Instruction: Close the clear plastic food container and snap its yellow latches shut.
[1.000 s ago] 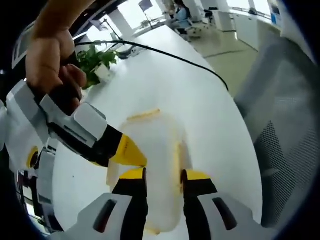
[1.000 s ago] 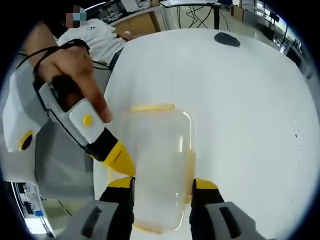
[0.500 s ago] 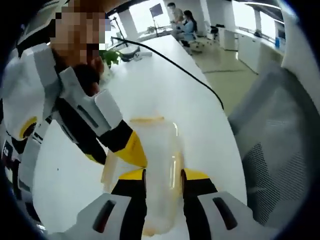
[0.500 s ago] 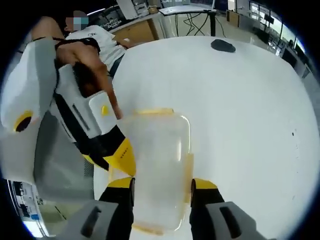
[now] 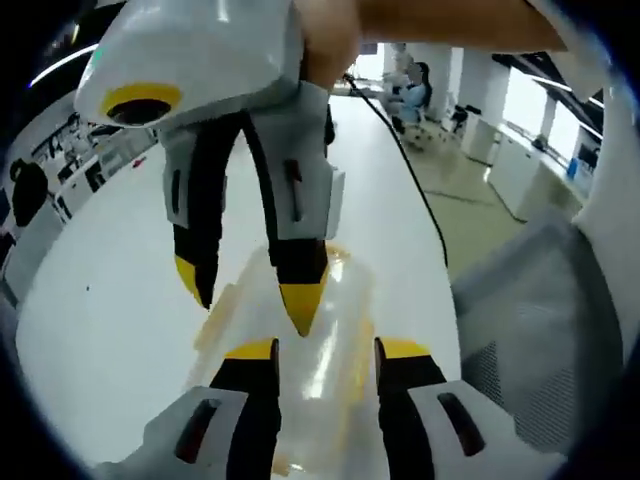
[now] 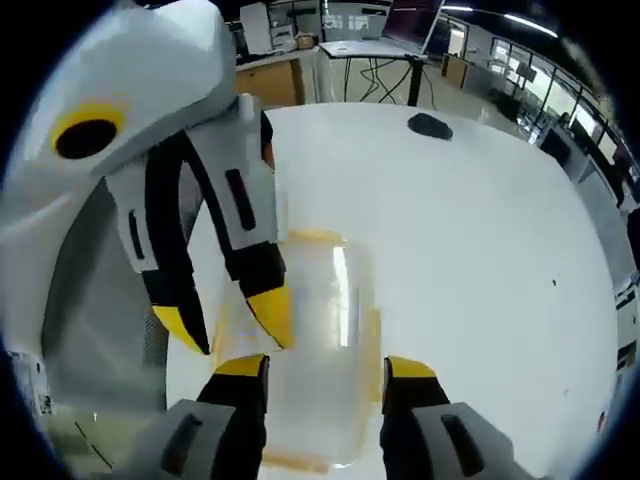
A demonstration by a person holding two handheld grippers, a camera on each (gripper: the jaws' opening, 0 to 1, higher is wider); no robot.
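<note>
Here, a broad white table [image 6: 480, 250] spreads across an open office, with a black cable [image 5: 410, 170] trailing along it in the left gripper view, a dark mouse-like object [image 6: 430, 125] far off in the right gripper view, and a grey mesh chair [image 5: 520, 350] beside the edge. No readable writing anywhere. The clear container [image 6: 310, 340], yellow latches [image 6: 372, 340] along its sides, lies flat on the table, its lid down. The left gripper [image 5: 325, 352] and right gripper [image 6: 325, 368] both stand with yellow-tipped jaws spread apart, each straddling the container, holding nothing.
</note>
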